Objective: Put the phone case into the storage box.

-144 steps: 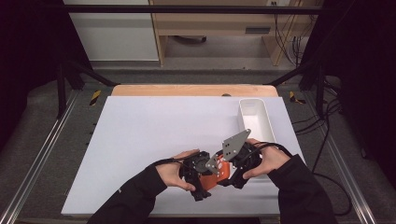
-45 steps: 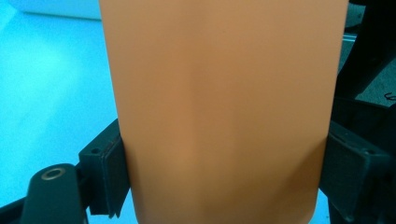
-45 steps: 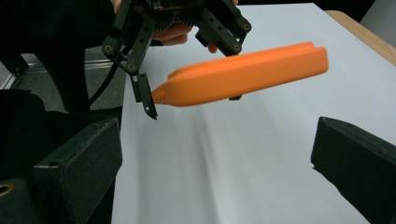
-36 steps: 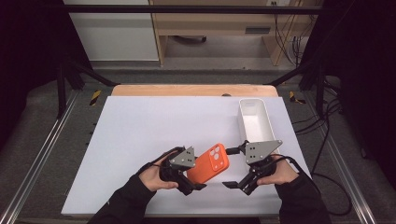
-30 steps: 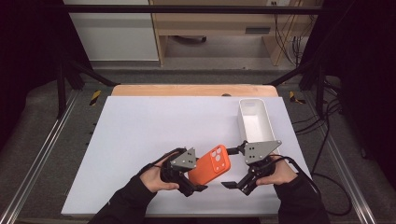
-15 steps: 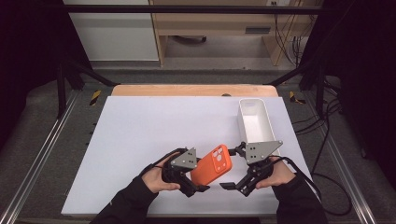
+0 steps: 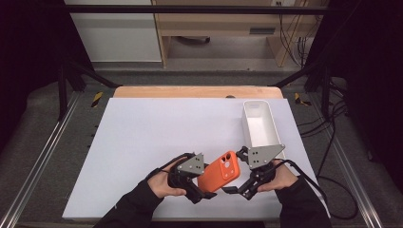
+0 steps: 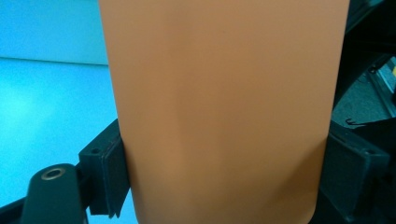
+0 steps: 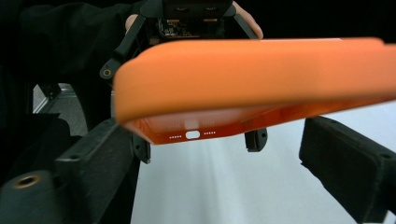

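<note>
Two hand-held grippers meet over the near edge of the white counter (image 7: 142, 137), an orange phone case (image 7: 219, 172) raised between them. The left gripper (image 7: 203, 194) has the case: in the left gripper view its two fingers (image 8: 111, 172) press flat against the long sides of the case (image 8: 224, 107), clamped across its width near one end. From there the case runs up and away toward the right and the far side, camera cut-out uppermost, its long axis pointing roughly at the white bin (image 7: 259, 124) farther back on the counter's right.

The right gripper (image 7: 233, 190) sits just beside the case's lower right edge, a little toward the person, its grey plate level with the case's top end. Seen along its own fingers in the right gripper view, the case (image 9: 252, 84) hangs end-on above and just beyond the fingers (image 9: 345, 163), port holes facing the camera, with the left gripper and the hand behind it in the background. The right fingers have just been closing, yet they stand apart with nothing pressed between them; the case's end lies above the gap, not inside it.

The relation that matters is this: the free end of the case lies slightly above and ahead of the right fingers, so a hand-over would likely need them to rise and reach forward, and probably spread again, since the end looks broader than the gap. The bin lies closer to the right hand.
</note>
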The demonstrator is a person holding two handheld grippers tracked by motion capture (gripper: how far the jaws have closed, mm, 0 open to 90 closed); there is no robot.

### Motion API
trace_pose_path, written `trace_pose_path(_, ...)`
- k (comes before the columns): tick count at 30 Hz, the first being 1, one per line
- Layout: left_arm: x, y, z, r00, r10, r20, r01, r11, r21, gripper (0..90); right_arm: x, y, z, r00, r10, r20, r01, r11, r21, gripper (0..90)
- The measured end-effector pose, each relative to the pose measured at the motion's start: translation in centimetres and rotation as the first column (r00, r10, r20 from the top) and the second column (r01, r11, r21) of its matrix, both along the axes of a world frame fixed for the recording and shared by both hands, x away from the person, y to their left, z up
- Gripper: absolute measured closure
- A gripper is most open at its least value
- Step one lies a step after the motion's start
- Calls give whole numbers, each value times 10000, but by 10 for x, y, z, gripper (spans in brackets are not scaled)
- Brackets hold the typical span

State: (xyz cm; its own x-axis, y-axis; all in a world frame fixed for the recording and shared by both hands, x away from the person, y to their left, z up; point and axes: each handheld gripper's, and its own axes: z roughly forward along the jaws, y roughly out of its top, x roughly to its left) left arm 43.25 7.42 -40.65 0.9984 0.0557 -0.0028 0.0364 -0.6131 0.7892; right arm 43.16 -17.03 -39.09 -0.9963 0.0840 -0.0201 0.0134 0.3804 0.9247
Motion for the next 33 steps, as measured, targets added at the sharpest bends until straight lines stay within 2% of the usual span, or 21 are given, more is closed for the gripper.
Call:
trace_pose_path(6, -1, -1, -1, 9998, -198, -51, 199, 9998, 51, 154, 1, 1, -1, 9997, 180, -191, -179, 9998, 40, 130)
trace_pose_path(20, -4, -6, -6, 9986, -527, -40, 528, 9981, 302, 154, -1, 4, -4, 9981, 557, -247, -559, 9984, -80, 140)
trace_pose_path(33, -4, -7, -7, 9987, -507, 36, 506, 9981, 359, 153, -1, 5, -6, 9979, 595, -249, -597, 9982, -88, 140)
